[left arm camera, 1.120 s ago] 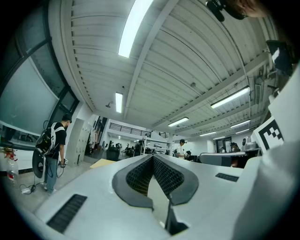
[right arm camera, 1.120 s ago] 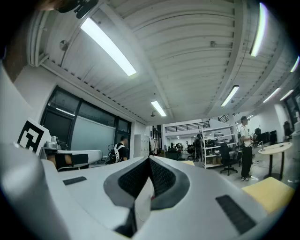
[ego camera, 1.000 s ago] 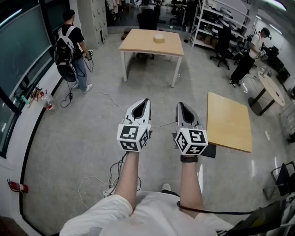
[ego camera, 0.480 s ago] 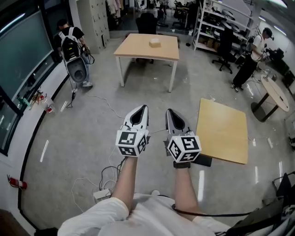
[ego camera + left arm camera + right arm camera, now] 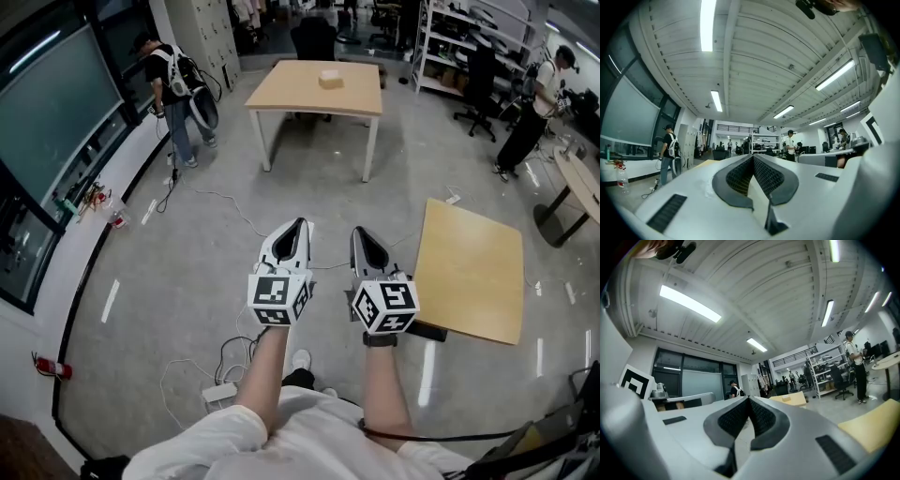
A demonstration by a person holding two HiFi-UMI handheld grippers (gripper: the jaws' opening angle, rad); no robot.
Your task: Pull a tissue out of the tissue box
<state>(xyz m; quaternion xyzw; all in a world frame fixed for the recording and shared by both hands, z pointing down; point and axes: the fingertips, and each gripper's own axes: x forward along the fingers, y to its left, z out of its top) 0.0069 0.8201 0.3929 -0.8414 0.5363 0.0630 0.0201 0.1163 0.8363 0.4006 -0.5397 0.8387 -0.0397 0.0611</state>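
two white grippers with marker cubes, the left gripper (image 5: pixel 298 227) and the right gripper (image 5: pixel 360 234), are held side by side above the grey floor (image 5: pixel 178 281), each with jaws clenched on nothing. the small pale tissue box (image 5: pixel 329 80) sits well ahead, near the middle of the light wooden desk (image 5: pixel 286 92).

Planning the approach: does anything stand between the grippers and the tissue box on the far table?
Nothing visible stands there. Between the left gripper, the right gripper and the tissue box on its table lies floor, crossed by a thin cable; the wooden panel lies off to the right.
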